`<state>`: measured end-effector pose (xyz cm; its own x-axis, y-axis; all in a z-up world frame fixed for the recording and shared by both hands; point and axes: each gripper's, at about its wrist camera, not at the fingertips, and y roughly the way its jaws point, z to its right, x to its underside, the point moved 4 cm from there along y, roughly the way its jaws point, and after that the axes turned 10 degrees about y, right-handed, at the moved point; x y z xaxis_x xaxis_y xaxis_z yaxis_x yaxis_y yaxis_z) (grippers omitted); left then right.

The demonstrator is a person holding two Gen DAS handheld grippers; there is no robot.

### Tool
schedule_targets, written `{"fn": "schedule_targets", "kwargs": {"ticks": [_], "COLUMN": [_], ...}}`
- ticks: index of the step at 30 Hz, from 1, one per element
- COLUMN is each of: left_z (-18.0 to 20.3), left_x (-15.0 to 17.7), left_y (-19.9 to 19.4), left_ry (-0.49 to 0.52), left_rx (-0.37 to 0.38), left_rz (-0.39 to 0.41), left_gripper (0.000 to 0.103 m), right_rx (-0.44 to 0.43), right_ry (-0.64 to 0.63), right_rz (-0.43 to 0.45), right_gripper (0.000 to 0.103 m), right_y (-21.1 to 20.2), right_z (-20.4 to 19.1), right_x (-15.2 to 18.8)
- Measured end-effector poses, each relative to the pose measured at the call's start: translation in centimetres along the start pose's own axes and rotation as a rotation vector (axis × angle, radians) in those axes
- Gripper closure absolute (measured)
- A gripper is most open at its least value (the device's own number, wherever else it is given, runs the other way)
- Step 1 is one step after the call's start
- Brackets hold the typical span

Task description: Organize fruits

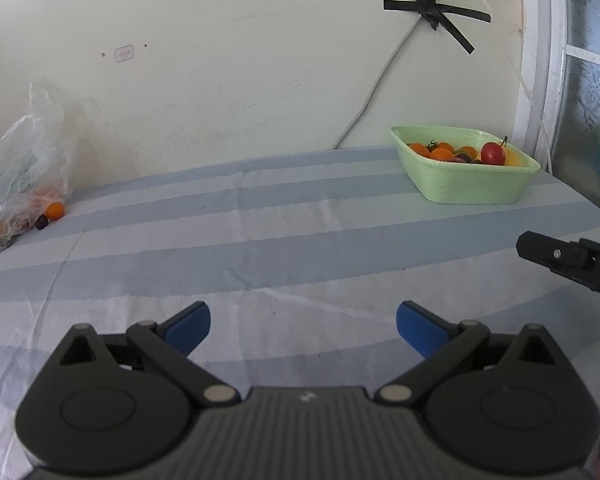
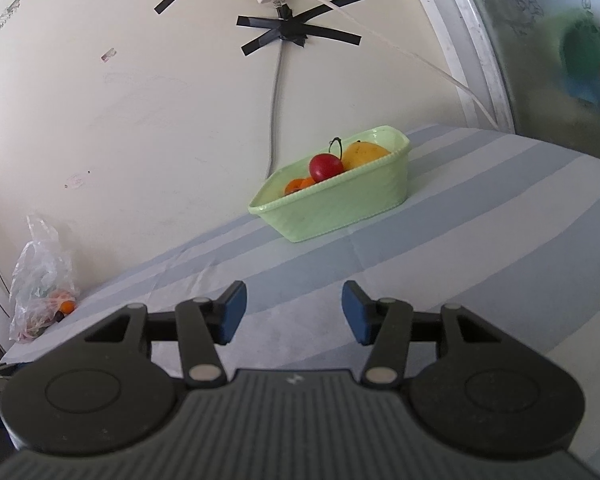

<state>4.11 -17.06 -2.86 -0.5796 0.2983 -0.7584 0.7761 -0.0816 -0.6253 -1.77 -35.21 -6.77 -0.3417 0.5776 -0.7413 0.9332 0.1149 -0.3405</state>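
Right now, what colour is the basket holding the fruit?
Pale green basket; clearest in the left wrist view.

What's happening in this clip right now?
A person holds a gripper in each hand over a striped tablecloth. The left gripper and right gripper are both open and empty. A green basket by the wall already holds a red fruit, a yellow fruit and several small orange ones. At the far left, a plastic bag still holds more fruit, with a small orange fruit at its mouth.
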Motion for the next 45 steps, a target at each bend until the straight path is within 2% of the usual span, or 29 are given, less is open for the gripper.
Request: {"fn": "schedule_targets", "kwargs": {"ticks": [11, 14, 22, 29, 36, 45], "left_z": [0.4, 0.6, 1.0, 1.1, 1.4, 1.7], "left_x": [-0.3, -0.5, -1.2, -1.5, -1.1, -1.0], "left_y": [-0.7, -0.9, -2.4, -2.5, -2.4, -2.6], "left_ry": [0.04, 0.067, 0.1, 0.085, 0.069, 0.075], "left_rx": [-0.051, -0.093, -0.179, -0.163, -0.097, -0.054], "left_rz": [0.028, 0.035, 0.129, 0.108, 0.063, 0.043], "left_gripper": [0.0, 0.0, 0.0, 0.0, 0.0, 0.0], "right_rx": [-0.016, -0.019, -0.025, -0.027, -0.028, -0.028], "right_ry": [0.018, 0.022, 0.031, 0.035, 0.034, 0.048], "right_rz": [-0.001, -0.002, 0.001, 0.001, 0.0, -0.004], "right_gripper": [0.047, 0.047, 0.044, 0.044, 0.044, 0.044], "right_y": [-0.1, 0.0, -0.1, -0.1, -0.1, 0.0], "right_z": [0.2, 0.3, 0.4, 0.5, 0.5, 0.6], "right_x": [-0.1, -0.1, -0.2, -0.3, -0.3, -0.3]}}
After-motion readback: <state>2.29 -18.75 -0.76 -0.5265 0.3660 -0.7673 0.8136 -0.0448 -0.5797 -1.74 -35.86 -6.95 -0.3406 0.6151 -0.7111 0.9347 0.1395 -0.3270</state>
